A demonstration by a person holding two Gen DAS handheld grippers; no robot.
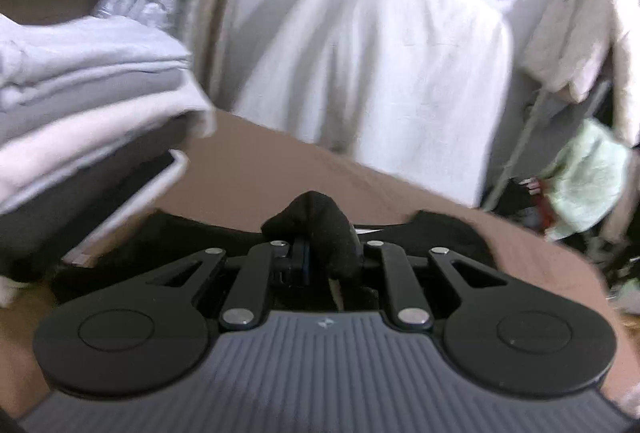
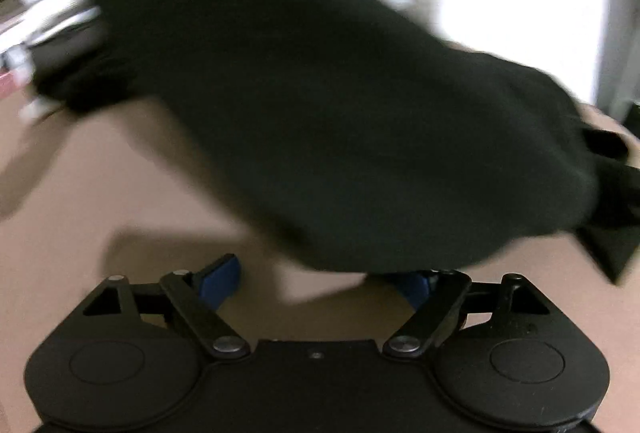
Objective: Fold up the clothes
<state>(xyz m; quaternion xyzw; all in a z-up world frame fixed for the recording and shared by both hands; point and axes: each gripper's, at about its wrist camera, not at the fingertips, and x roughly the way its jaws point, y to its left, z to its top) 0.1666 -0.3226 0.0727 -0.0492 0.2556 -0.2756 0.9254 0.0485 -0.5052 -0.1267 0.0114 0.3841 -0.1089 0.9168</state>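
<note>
Left claw (image 1: 310, 253) pinching black garment (image 1: 320, 229) (bunched); right claw (image 2: 320, 279) wide

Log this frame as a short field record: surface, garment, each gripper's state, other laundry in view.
surface: brown surface
garment: black garment, spread over the surface
left gripper: shut on a bunched fold of the black garment
right gripper: open, jaws wide, nothing held; the garment's edge lies just ahead of them
folded stack: grey and white pieces, at the left on the surface
white cloth: draped behind the surface
image quality: right wrist view blurred
</note>
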